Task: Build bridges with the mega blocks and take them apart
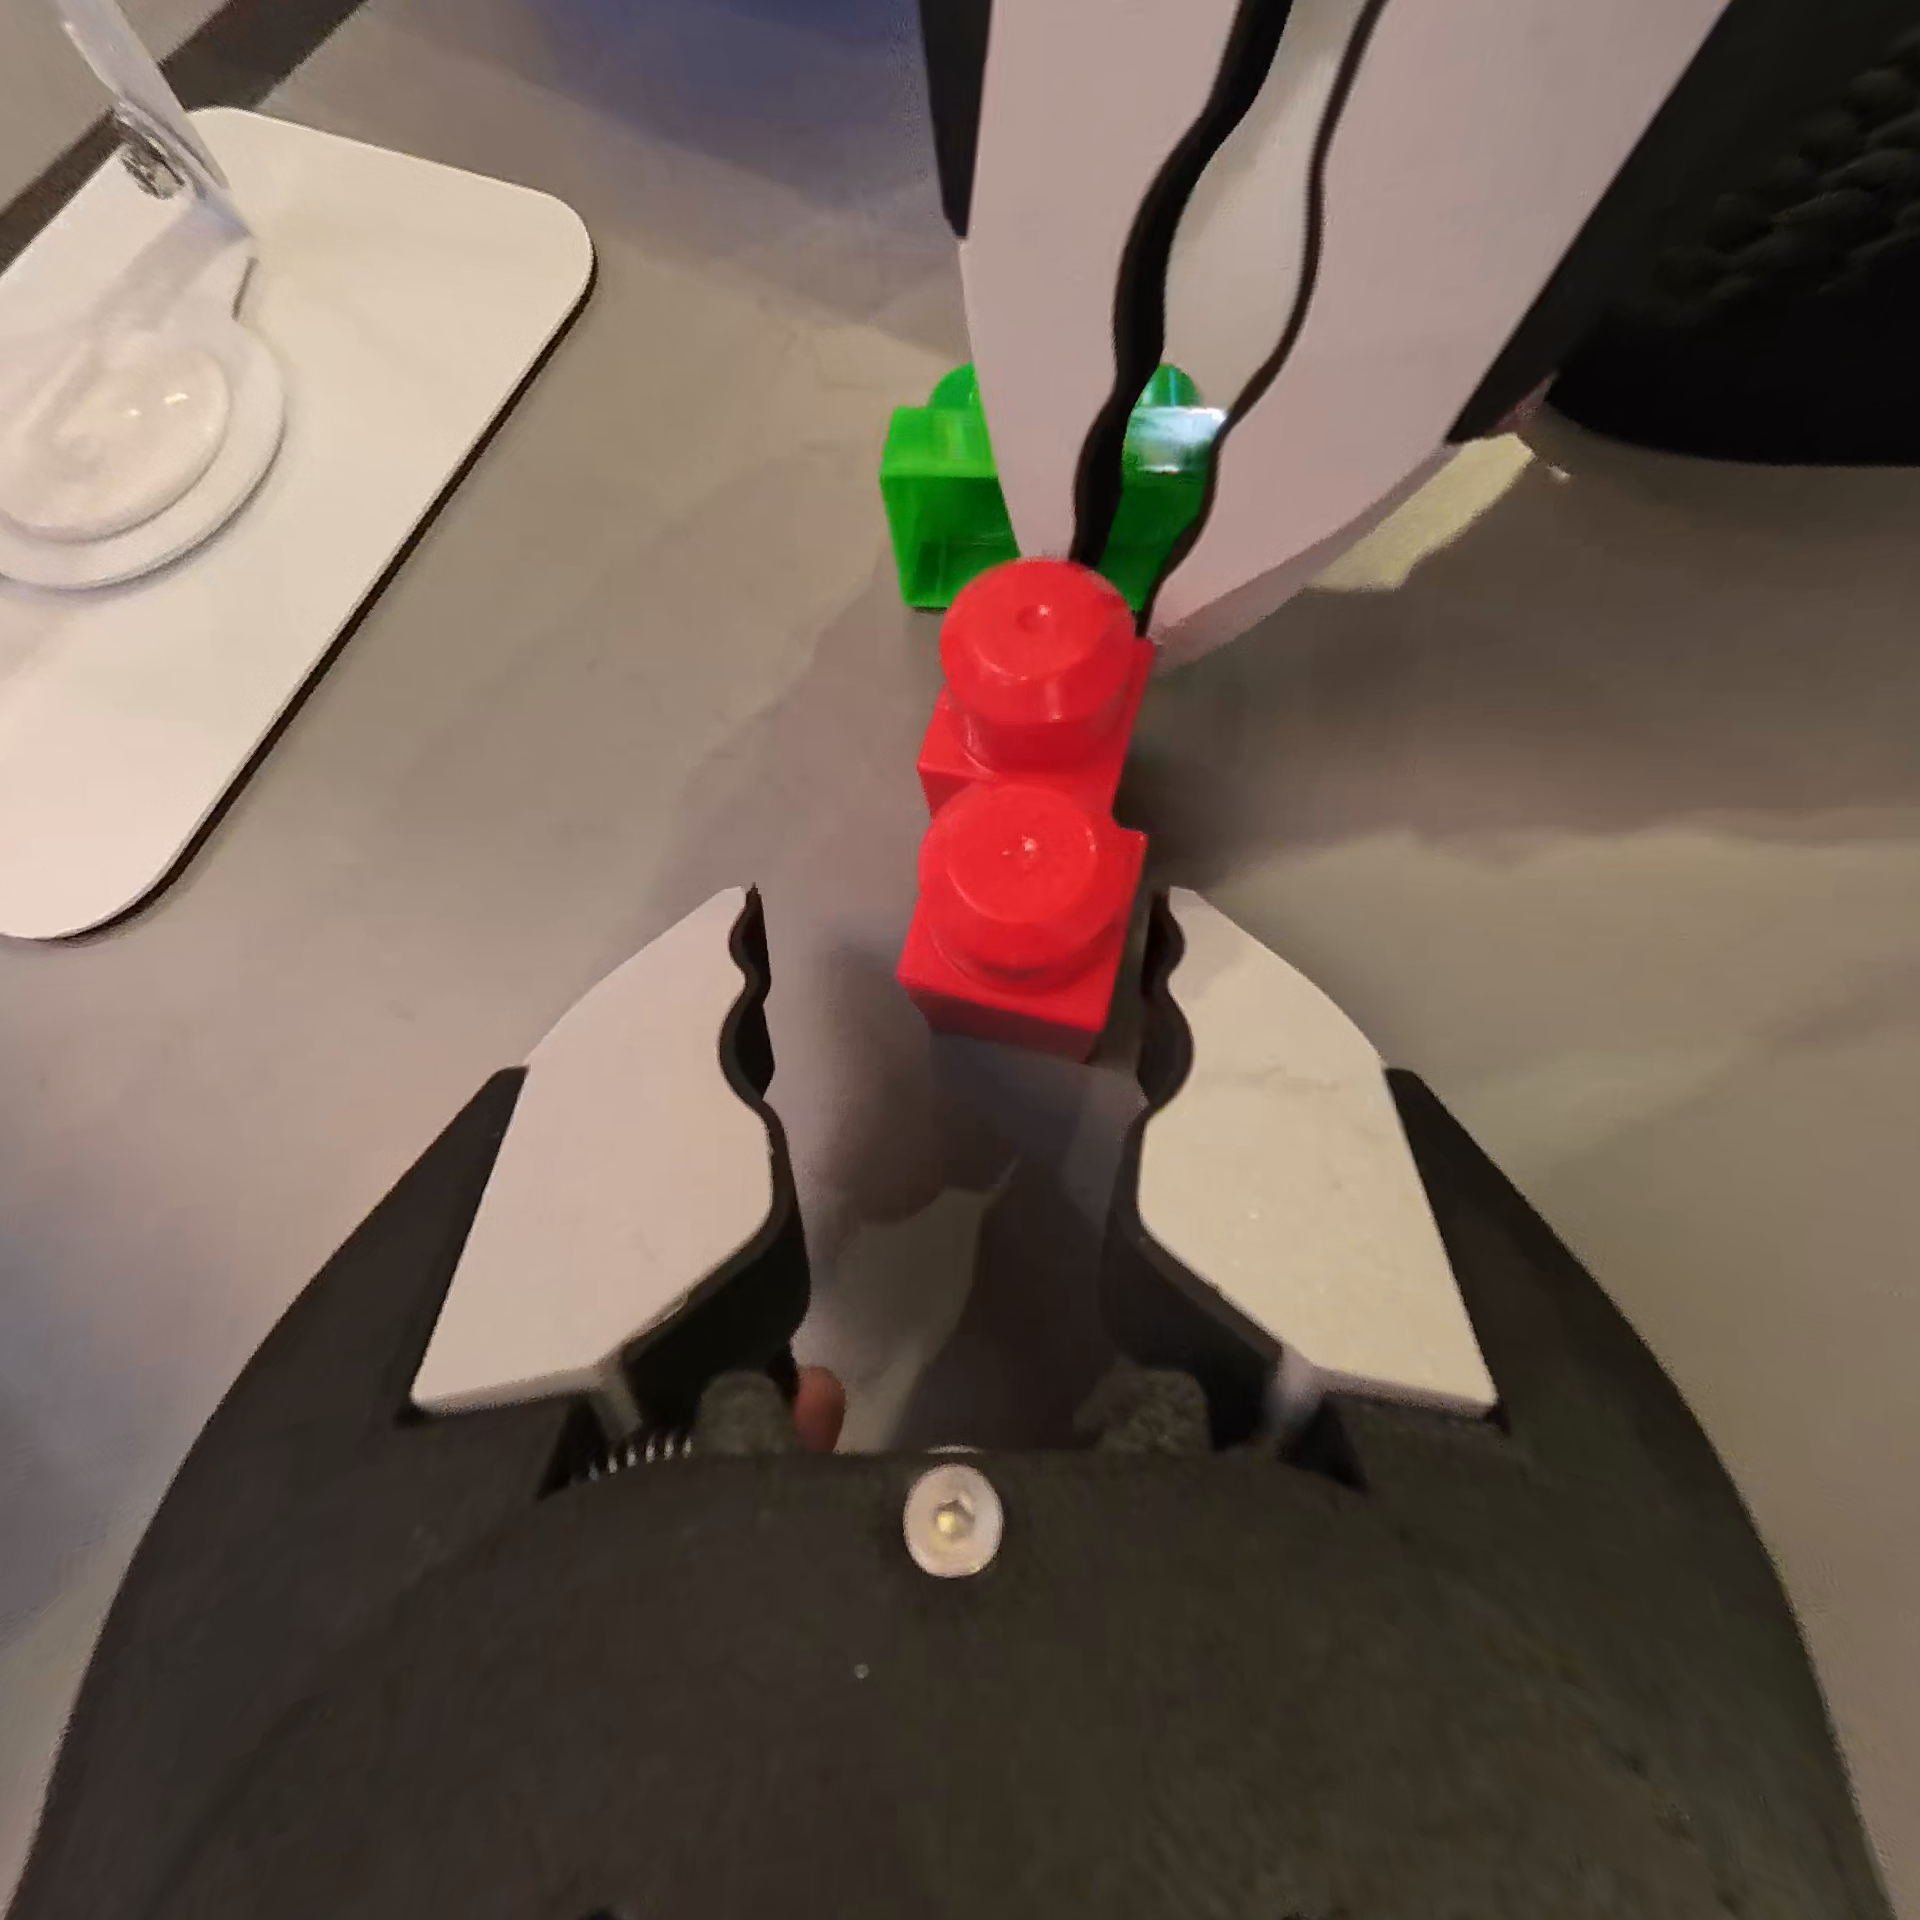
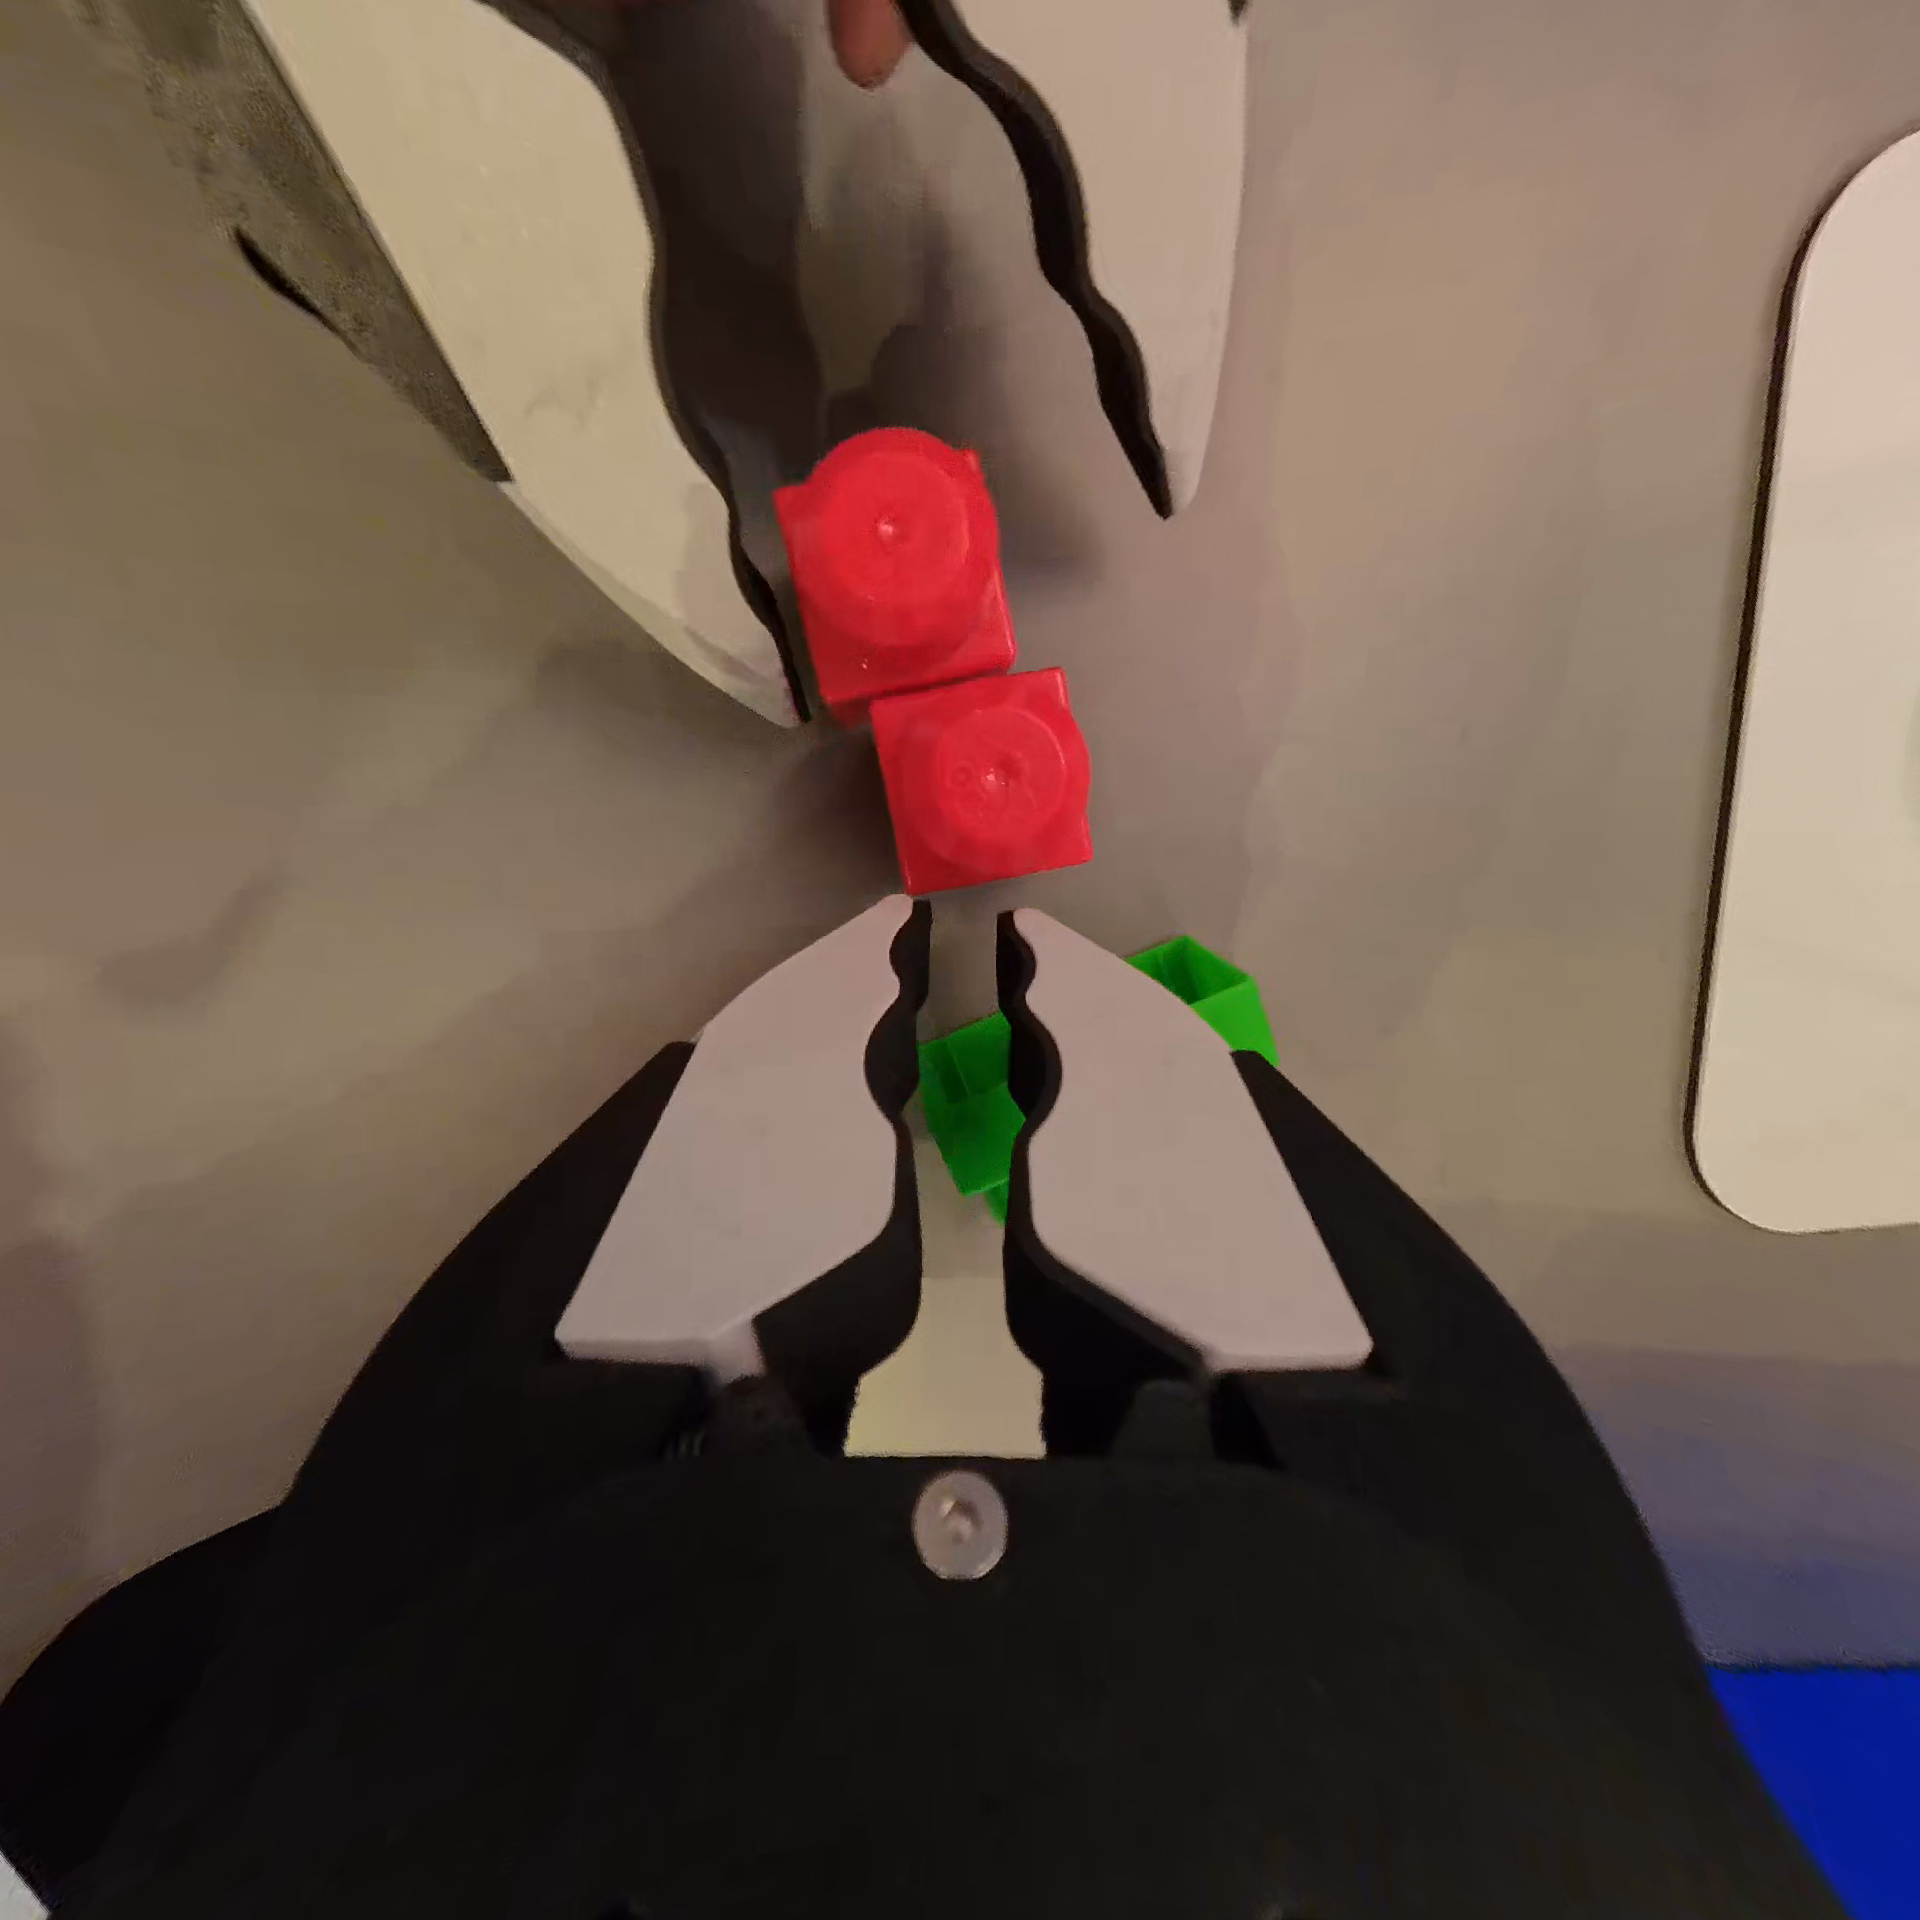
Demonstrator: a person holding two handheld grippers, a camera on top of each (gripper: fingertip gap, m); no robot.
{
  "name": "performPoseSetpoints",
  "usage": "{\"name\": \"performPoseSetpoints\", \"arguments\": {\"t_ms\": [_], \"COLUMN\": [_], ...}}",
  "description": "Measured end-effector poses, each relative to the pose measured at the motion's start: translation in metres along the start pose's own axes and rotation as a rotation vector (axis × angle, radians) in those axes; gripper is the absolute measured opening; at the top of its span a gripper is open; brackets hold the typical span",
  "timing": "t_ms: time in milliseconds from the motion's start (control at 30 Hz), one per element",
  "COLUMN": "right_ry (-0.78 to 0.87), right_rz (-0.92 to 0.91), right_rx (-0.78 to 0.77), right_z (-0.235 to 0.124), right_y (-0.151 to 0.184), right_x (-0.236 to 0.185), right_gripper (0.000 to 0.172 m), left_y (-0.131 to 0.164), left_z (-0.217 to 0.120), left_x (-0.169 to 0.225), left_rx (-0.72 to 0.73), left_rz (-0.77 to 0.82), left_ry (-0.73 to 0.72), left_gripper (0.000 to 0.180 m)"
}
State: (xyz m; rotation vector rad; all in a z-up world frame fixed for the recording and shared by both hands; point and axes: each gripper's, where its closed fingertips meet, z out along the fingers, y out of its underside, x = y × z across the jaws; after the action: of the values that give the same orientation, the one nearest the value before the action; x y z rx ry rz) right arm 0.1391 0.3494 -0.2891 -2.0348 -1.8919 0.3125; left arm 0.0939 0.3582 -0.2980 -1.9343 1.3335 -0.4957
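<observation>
Grey bench (image 1: 520,727) with the work at its middle; all positions are given relative to the red pair of blocks. White mat (image 1: 343,499), well apart to the far left of the pair in the left wrist view, carries a clear stand (image 1: 135,416) and appears to play no part in the build. Left tool (image 1: 951,956), on the near side of the pair, is spread wide: one of its fingers (image 1: 1236,1029) lies close against the near red block (image 1: 1013,935), the other stands clear of it with bare bench between, so nothing is gripped; judged, it is bracketing the block ahead of a grasp or steadying it. Right tool (image 2: 961,920), on the opposite side of the pair, has its jaws drawn nearly together with only a thin slot of bench showing at the tips; it grips nothing and its tips sit just short of the far red block (image 2: 982,779), probably to nudge or brace it. Both red blocks rest stud-up and touching, slightly offset, likely as bridge piers. Green block (image 1: 935,488), just beyond the pair, lies on its side with its hollow showing, presumably the waiting span. Faint raised marks on one stud are illegible; no other writing is visible.
</observation>
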Motion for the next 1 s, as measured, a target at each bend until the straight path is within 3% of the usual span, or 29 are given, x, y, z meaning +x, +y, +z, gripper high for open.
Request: {"name": "performPoseSetpoints", "arguments": {"t_ms": [333, 467, 600, 700, 800, 833, 933, 1000], "right_ry": [0.007, 0.028, 0.042, 0.05, 0.061, 0.061, 0.071, 0.085], "right_rz": [0.018, 0.049, 0.074, 0.089, 0.106, 0.109, 0.116, 0.146], "right_rx": [0.039, 0.07, 0.111, 0.128, 0.118, 0.11, 0.109, 0.125], "right_z": [-0.004, -0.012, -0.018, -0.021, -0.02, -0.018, -0.017, -0.018], "right_y": [-0.001, 0.003, 0.004, 0.006, 0.009, 0.01, 0.01, 0.009], "right_x": [0.001, 0.0, -0.003, -0.003, -0.001, -0.002, -0.004, -0.004], "right_gripper": [0.019, 0.019, 0.017, 0.017, 0.016, 0.016, 0.015, 0.015], "left_y": [-0.009, -0.016, -0.008, -0.012, -0.014, -0.014, -0.012, -0.009], "left_z": [0.001, 0.002, 0.012, 0.014, 0.016, 0.016, 0.01, -0.002], "left_x": [0.008, 0.008, 0.015, 0.016, 0.016, 0.015, 0.006, -0.004], "left_rx": [0.07, 0.096, 0.002, 0.016, 0.014, 0.016, 0.004, 0.007], "left_rz": [0.237, 0.188, 0.22, 0.223, 0.227, 0.222, 0.124, 0.044], "left_ry": [0.167, 0.248, 0.289, 0.294, 0.291, 0.286, 0.246, 0.146], "left_gripper": [0.075, 0.072, 0.054, 0.038, 0.038, 0.038, 0.075, 0.08]}}
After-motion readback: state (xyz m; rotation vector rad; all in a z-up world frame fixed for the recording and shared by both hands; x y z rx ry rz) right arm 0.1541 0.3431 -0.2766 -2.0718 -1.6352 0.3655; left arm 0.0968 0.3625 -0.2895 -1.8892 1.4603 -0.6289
